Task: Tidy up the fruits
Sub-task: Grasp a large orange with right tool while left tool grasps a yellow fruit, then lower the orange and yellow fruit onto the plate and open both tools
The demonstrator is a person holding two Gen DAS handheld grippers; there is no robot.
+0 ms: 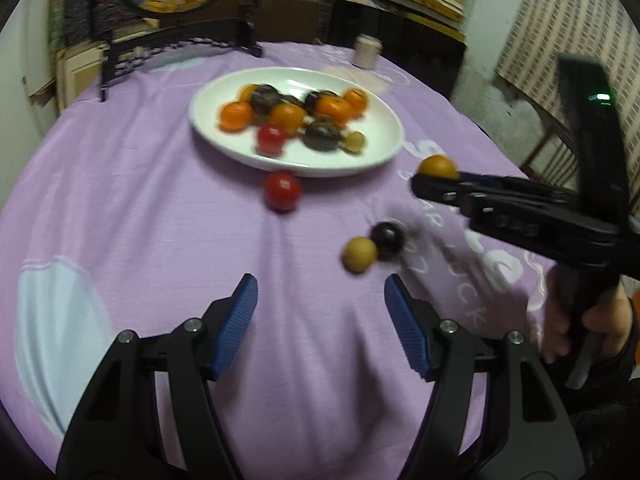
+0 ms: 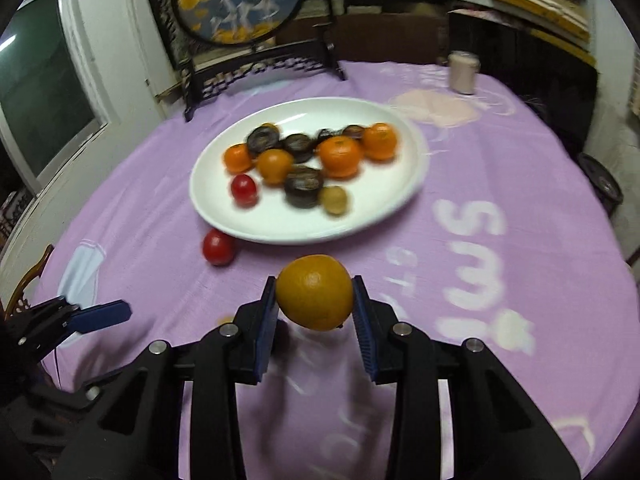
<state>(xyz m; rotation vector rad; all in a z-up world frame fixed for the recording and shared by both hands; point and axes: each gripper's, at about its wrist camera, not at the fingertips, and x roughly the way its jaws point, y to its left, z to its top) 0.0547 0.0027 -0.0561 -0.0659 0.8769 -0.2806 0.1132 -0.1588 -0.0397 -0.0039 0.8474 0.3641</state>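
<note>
A white plate (image 1: 384, 152) (image 2: 384, 216) holds several oranges, dark fruits, a red fruit and a tan one. My right gripper (image 2: 314, 298) is shut on a yellow-orange fruit (image 2: 315, 292), held above the purple cloth short of the plate; it also shows in the left wrist view (image 1: 437, 166) with the right gripper (image 1: 434, 178). My left gripper (image 1: 320, 312) is open and empty above the cloth; its finger shows in the right wrist view (image 2: 102, 314). A red fruit (image 1: 282, 191) (image 2: 218, 247) lies by the plate's near rim. A tan fruit (image 1: 359, 254) and a dark fruit (image 1: 387, 238) lie together on the cloth.
A pale jar (image 1: 366, 51) (image 2: 463, 72) stands at the table's far side. A dark wooden stand with a round painted screen (image 2: 240, 0) sits behind the plate. The round table's edge curves away on both sides.
</note>
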